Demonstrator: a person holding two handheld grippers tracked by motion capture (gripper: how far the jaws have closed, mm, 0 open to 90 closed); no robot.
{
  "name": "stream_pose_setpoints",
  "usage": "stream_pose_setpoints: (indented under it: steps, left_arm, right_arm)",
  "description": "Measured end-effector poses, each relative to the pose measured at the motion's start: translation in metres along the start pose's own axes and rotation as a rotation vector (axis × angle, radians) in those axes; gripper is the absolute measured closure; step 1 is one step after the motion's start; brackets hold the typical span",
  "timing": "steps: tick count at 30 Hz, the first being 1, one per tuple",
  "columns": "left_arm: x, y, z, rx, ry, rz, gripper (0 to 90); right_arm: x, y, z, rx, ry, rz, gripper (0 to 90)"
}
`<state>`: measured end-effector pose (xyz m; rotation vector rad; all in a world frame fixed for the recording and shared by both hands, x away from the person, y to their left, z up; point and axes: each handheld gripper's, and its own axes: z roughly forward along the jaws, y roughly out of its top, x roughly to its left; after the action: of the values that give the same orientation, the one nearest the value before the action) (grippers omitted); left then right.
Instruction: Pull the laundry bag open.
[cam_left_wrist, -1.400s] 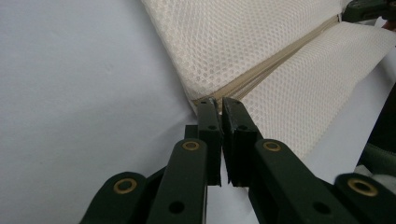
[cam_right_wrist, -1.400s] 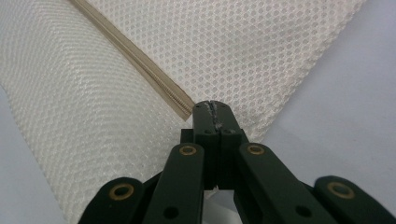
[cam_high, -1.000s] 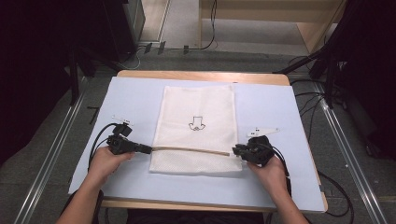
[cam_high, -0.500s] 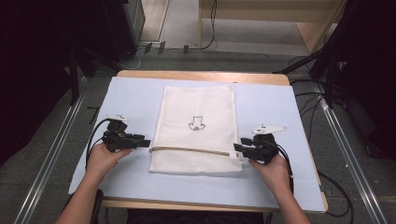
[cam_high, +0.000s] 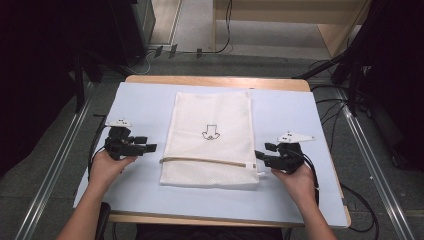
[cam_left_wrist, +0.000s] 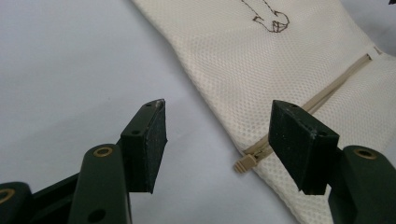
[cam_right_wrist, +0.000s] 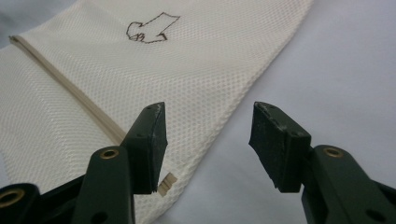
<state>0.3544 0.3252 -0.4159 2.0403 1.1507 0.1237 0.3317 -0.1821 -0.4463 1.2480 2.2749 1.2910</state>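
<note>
**Both grippers off the mesh bag**

On the blue mat (cam_high: 140, 100), the mesh laundry bag (cam_high: 212, 120) lies flat between my grippers. My left gripper (cam_left_wrist: 217, 140) has just been opening, nothing between, beside the zipper end (cam_left_wrist: 245, 163). My right gripper (cam_right_wrist: 208, 140), likewise just spread, straddles the bag's edge, freeing it.

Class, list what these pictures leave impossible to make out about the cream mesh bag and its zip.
- Cream mesh zip bag: any contents, hidden by the weave in every view.
- Small brown outline drawing: too small in the high view; cut off by the top edge in the left gripper view.
- Beige zip: its near end sits behind the right gripper's jaw.
</note>
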Motion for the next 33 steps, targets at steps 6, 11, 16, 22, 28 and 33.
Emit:
stream_pose_setpoints:
  steps: [6, 11, 16, 22, 28, 33]
  left_arm:
    - [0.008, 0.0, -0.003, -0.015, 0.04, 0.002, 36.7]
    - [0.013, -0.001, -0.004, -0.027, 0.062, -0.006, 35.3]
    - [0.018, -0.002, -0.006, -0.022, 0.078, -0.012, 34.2]
    - [0.025, -0.004, -0.006, -0.032, 0.098, -0.031, 32.8]
    - [0.027, -0.004, -0.005, -0.027, 0.108, -0.033, 31.7]
    - [0.027, -0.004, -0.004, -0.021, 0.111, -0.033, 31.0]
  right_arm:
    - [-0.014, -0.002, -0.008, -0.027, -0.033, 0.026, 45.9]
    - [-0.024, -0.005, -0.013, -0.047, -0.066, 0.033, 44.5]
    - [-0.034, -0.007, -0.016, -0.057, -0.091, 0.047, 43.7]
    - [-0.043, -0.01, -0.018, -0.055, -0.116, 0.075, 42.5]
    - [-0.047, -0.011, -0.018, -0.053, -0.127, 0.08, 41.6]
    - [-0.047, -0.011, -0.017, -0.048, -0.133, 0.084, 40.5]
